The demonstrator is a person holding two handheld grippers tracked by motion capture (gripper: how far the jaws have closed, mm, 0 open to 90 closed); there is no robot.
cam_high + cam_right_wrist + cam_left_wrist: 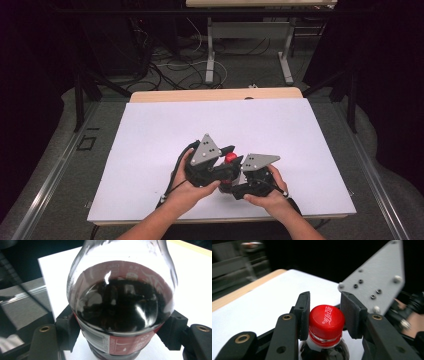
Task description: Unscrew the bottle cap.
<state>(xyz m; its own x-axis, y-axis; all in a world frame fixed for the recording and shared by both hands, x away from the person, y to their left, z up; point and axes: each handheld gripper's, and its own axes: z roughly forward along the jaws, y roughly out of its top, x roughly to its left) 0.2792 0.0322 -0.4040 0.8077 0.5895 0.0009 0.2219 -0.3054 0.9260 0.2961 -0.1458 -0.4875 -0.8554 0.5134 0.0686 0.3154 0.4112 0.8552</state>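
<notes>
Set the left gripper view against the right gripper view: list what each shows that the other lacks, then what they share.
Left gripper view alone: the red cap, squeezed between the left tongs, with the grey plate of the other gripper behind. Right gripper view alone: the dark drink in the bottle's body and its red label, clamped by the right tongs. Both: the same bottle and the white tabletop.
</notes>
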